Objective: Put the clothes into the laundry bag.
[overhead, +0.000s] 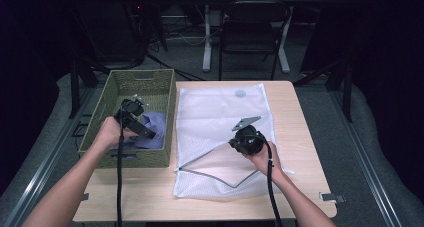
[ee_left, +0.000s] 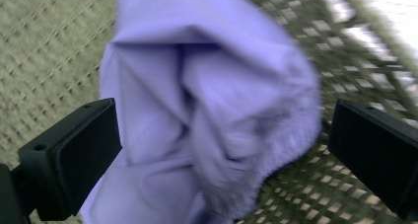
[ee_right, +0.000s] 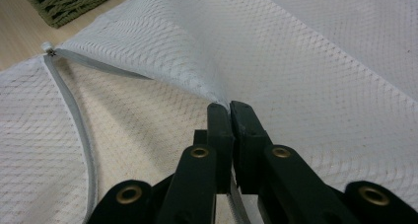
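your left gripper (overhead: 134, 118) is down in the basket (overhead: 165, 94) at the bench's (overhead: 290, 107) 9 o'clock side, its jaws spread wide on either side of the cloth (ee_left: 207, 115), which lies bunched on the basket floor toward the 5 o'clock corner; nothing is pinched yet. the cloth looks light, soft and limp, with a ribbed or knitted edge at its lower right in the left gripper view, so it will drape and trail when lifted, not keep its shape. take it where the folds pile thickest, near the middle of the bundle, so the jaws close on several layers and not one thin flap that could slip out. your right gripper (overhead: 246, 139) sits over the mesh bag (overhead: 220, 104) at the centre of the bench, jaws clamped shut on the bag's upper edge beside the zip (ee_right: 74, 115), lifting that edge into a tent so the mouth gapes toward 7 o'clock. the mesh is thin, floppy and likely a little slick; keep the pinch on the hemmed edge, where the fabric is doubled, since a hold on bare mesh could slide or snag. both pieces weigh little, so the risk, as i judge it, is the cloth catching on the woven basket wall or the bag mouth sagging closed.
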A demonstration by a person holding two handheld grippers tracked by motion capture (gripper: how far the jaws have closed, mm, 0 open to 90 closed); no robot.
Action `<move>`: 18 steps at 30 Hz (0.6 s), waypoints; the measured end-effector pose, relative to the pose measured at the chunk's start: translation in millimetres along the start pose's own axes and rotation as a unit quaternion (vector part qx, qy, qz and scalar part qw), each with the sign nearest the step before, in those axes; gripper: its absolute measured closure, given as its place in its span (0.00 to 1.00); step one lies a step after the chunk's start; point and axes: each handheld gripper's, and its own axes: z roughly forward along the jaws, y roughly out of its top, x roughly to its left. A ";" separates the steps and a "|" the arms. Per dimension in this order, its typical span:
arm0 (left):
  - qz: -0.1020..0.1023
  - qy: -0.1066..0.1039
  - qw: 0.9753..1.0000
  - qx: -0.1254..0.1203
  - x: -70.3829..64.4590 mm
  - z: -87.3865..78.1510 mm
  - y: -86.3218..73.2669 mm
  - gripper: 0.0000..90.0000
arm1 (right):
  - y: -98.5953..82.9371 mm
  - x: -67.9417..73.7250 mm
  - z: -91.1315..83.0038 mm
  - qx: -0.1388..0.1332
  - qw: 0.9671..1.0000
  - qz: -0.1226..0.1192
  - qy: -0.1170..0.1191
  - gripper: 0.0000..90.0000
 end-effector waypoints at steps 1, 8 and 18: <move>-0.001 0.000 1.000 0.005 3.1 1.7 0.8 0.00 | -0.1 -0.1 0.1 0.000 1.000 0.000 0.001 0.98; -0.012 -0.001 0.999 0.042 15.8 17.6 3.9 0.00 | -0.1 -0.1 0.4 0.001 1.000 -0.002 0.003 0.98; -0.019 -0.017 0.996 0.091 23.1 39.9 3.0 0.00 | -0.8 -0.6 1.0 0.001 1.000 -0.002 0.004 0.98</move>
